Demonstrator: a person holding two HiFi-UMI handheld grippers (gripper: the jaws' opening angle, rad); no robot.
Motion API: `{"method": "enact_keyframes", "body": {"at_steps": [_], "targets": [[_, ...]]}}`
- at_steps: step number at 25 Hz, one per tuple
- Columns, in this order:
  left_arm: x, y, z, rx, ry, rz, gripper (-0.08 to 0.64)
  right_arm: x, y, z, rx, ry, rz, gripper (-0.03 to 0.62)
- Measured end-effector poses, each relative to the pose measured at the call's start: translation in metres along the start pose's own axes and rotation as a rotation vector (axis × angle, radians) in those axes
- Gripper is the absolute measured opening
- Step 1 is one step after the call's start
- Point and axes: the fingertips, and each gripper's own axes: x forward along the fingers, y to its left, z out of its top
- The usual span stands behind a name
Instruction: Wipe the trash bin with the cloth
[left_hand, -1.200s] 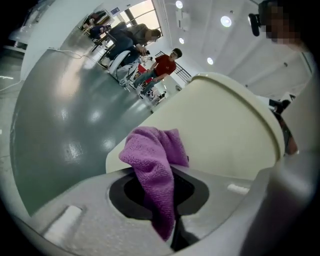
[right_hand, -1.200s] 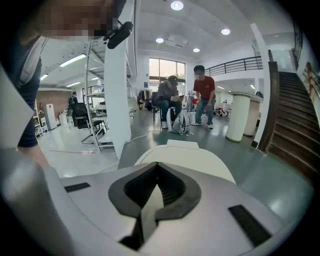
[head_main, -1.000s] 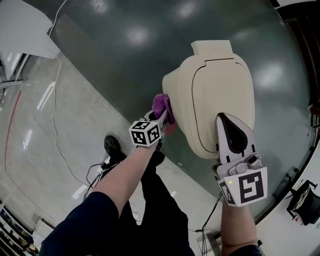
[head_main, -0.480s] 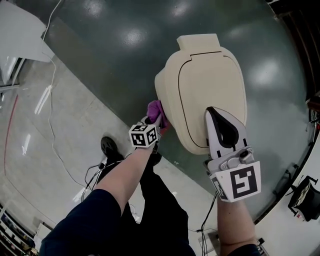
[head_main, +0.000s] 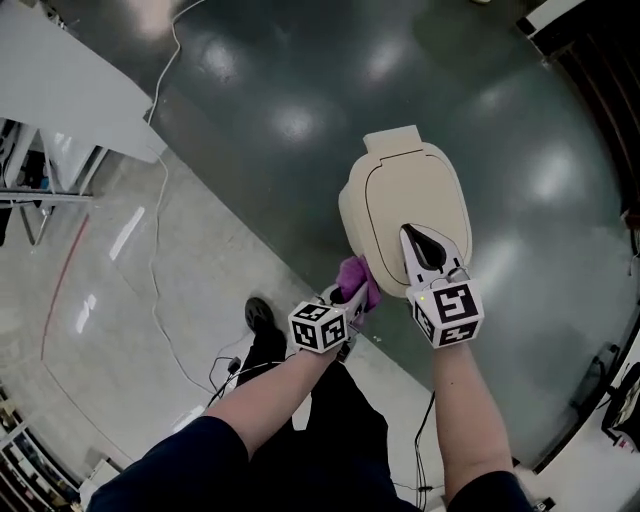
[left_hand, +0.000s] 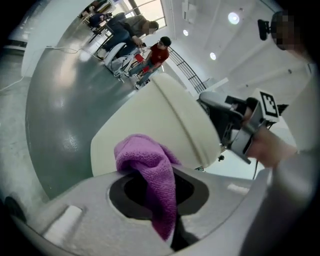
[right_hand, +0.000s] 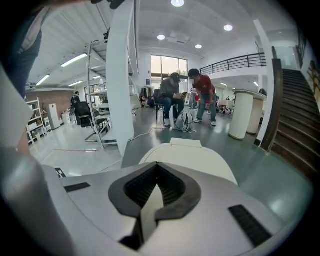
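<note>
A cream trash bin (head_main: 395, 195) with a flap lid stands on the dark green floor; it also fills the left gripper view (left_hand: 150, 120) and shows ahead in the right gripper view (right_hand: 187, 155). My left gripper (head_main: 352, 292) is shut on a purple cloth (head_main: 357, 275), which it holds against the bin's near left side. The cloth (left_hand: 150, 172) bulges out of the jaws and hangs down. My right gripper (head_main: 418, 240) rests on top of the lid's near part, jaws shut with nothing between them.
A white table corner (head_main: 70, 90) stands at the upper left, with a thin cable (head_main: 155, 290) trailing over the pale floor. A black shoe (head_main: 260, 315) is below the bin. Several people (right_hand: 187, 102) gather far behind the bin, near a pillar (right_hand: 122, 75) and stairs (right_hand: 295, 125).
The head view has pulled back, so the bin looks smaller. The cloth has slid down the bin's left side toward its near corner. The right gripper stays on the lid.
</note>
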Motion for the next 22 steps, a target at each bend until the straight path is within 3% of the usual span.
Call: {"method": "enact_keyframes", "body": {"at_steps": [8,14,22], "targets": [[-0.068,-0.071,0.029,0.094,0.071,-0.059,0.061,-0.077,0.027,0.042,0.096,-0.043,-0.007,0.011],[-0.145,-0.156,0.078,0.256,0.104,-0.172,0.061,-0.162,0.041,0.073,0.199,-0.103,-0.068,0.011],[-0.244,-0.273,0.139,0.462,0.072,-0.315,0.061,-0.237,0.105,0.135,0.171,-0.189,-0.043,0.011]]}}
